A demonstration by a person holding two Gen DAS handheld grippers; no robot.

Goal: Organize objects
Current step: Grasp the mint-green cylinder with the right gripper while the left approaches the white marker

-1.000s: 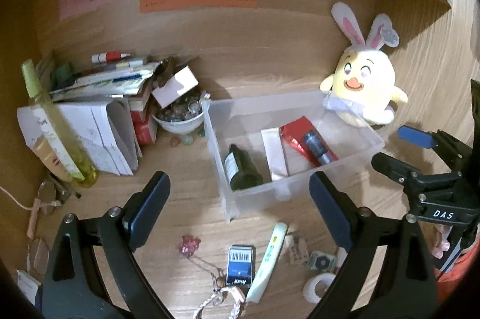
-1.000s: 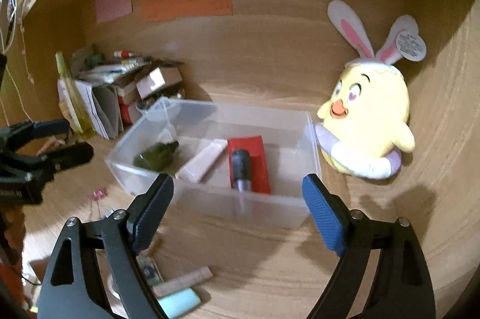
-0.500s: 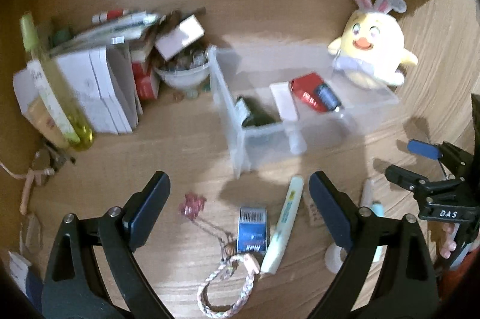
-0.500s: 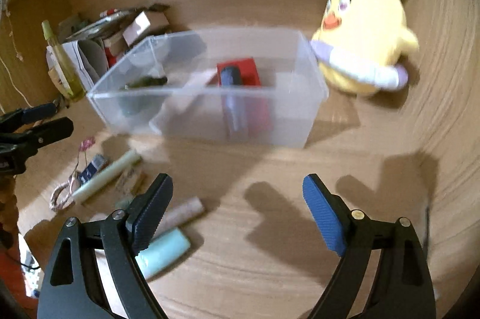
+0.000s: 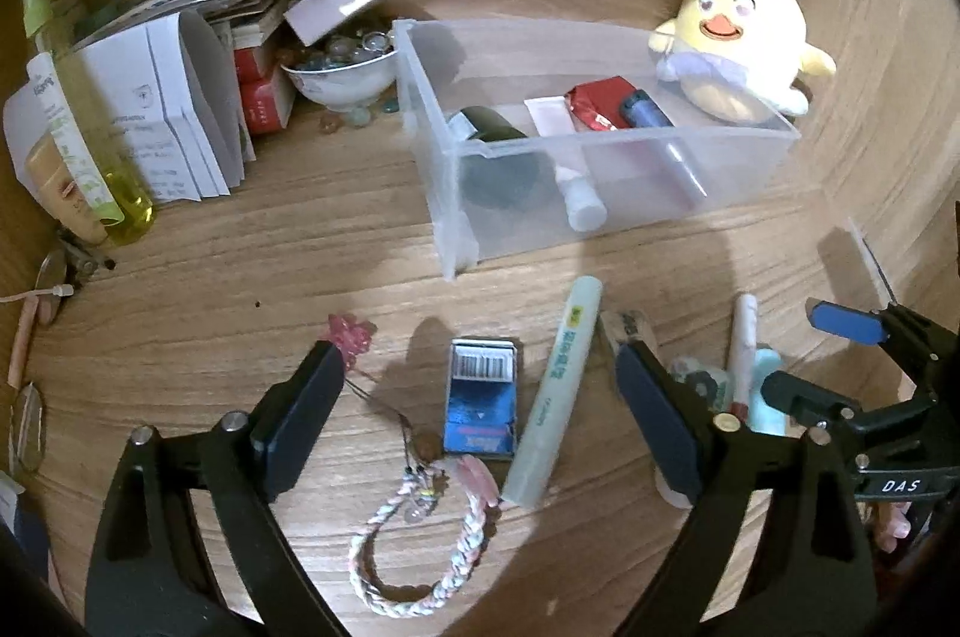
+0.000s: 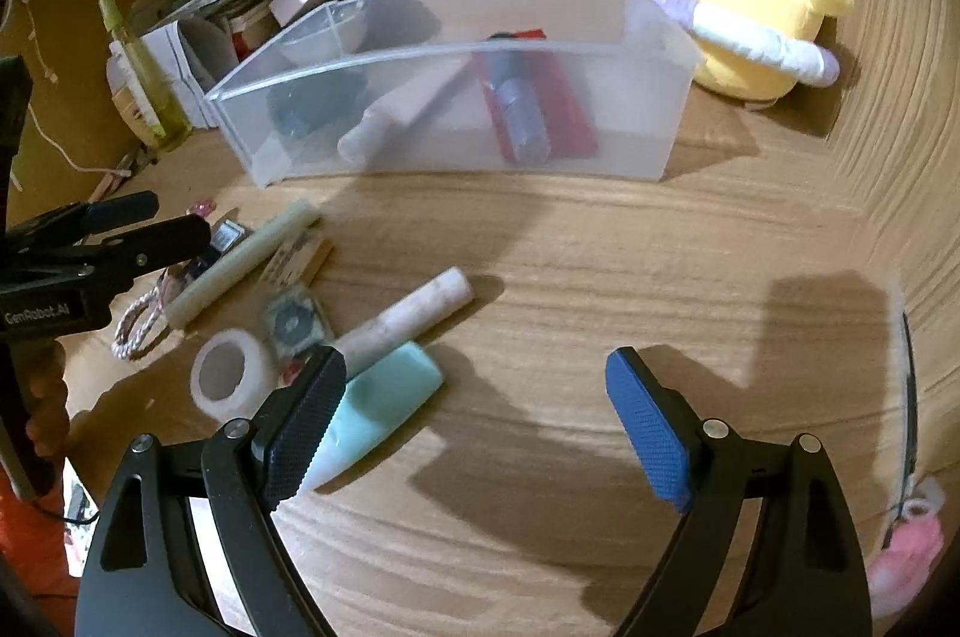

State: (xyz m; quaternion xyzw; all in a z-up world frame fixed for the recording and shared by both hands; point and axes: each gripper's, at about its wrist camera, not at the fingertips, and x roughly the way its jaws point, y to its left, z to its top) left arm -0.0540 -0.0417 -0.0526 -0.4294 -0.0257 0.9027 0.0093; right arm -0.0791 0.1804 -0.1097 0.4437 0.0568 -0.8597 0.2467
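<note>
Two tools are hanging over a wood-grain desk (image 5: 240, 277). The left tool (image 5: 480, 391) is gaping with nothing clamped, its jaws having just been narrowing a little, and the right tool (image 6: 474, 391) is standing wide open and empty. A clear plastic bin (image 5: 750, 169), rectangular and frosted, is sitting in the upper middle of the left view, holding a dark green bottle (image 5: 489, 124), a pale pink tube (image 5: 549, 115), a shiny red packet (image 5: 600, 103) and a bluish cylinder (image 5: 645, 112). A plush yellow chick (image 5: 744, 49) with rabbit ears is leaning at the bin's upper right corner. Between the left tool's fingers, low in that frame, a small blue box (image 5: 482, 406) with a barcode and a long pale green tube (image 5: 555, 391) are lying side by side, with a braided cord loop (image 5: 420, 547) below them. In the right view a mint tube (image 6: 384, 397) is lying just beside the left finger, a chalky white stick (image 6: 408, 316) touching it above, and a white tape roll (image 6: 231, 379) is lying further left.
</note>
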